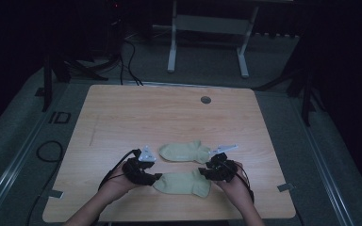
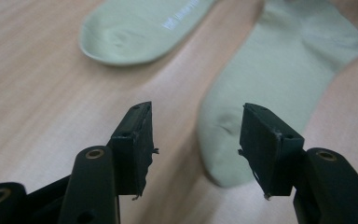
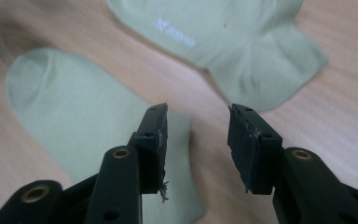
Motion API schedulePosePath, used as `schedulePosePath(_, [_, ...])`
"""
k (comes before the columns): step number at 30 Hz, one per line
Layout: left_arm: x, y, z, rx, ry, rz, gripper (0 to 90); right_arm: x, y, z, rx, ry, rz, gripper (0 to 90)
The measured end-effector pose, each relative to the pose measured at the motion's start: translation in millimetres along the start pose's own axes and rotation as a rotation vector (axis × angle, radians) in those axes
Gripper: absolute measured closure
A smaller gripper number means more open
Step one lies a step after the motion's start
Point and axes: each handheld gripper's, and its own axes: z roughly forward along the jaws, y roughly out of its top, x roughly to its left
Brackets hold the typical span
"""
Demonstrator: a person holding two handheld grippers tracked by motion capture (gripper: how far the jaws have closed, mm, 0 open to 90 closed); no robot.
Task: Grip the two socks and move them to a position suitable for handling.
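Observation:
Two pale green socks lie flat on the wooden table (image 1: 122, 117). The far sock (image 1: 185, 151) (image 2: 135, 28) (image 3: 233, 37) carries small white lettering. The near sock (image 1: 183, 182) (image 2: 279, 70) (image 3: 74, 107) lies just in front of it. My left gripper (image 1: 156, 177) (image 2: 196, 112) hovers at the near sock's left end, jaws open, with the toe below the gap and the pads clear of the fabric. At the same sock's right end my right gripper (image 1: 202, 172) (image 3: 198, 109) is open too, its left jaw over the sock's edge and bare wood showing between the jaws.
A round cable hole (image 1: 205, 100) sits near the table's far edge. Beyond the table stands a white desk frame (image 1: 172, 47) on the grey floor. Black cables (image 1: 49, 150) lie on the floor at the left. The table's front edge runs close behind both hands.

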Motion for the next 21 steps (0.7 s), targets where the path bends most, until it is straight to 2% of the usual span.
schedulePosePath(6, [-9.2, -10.5, 2.4, 0.015, -0.009, 0.008, 43.9, 6.2, -19.9, -0.7, 0.038, -0.007, -0.017, 57.7])
schedulePosePath(11, [-7.3, -19.5, 3.7, 0.011, 0.002, -0.039, 46.4, 12.6, -32.1, -0.6, 0.063, -0.019, -0.041, 58.8])
schedulePosePath(21, [-4.7, -22.4, 7.6, 0.027, -0.004, -0.060, 49.5, 12.6, -28.2, -0.9, 0.064, -0.030, -0.048, 63.3])
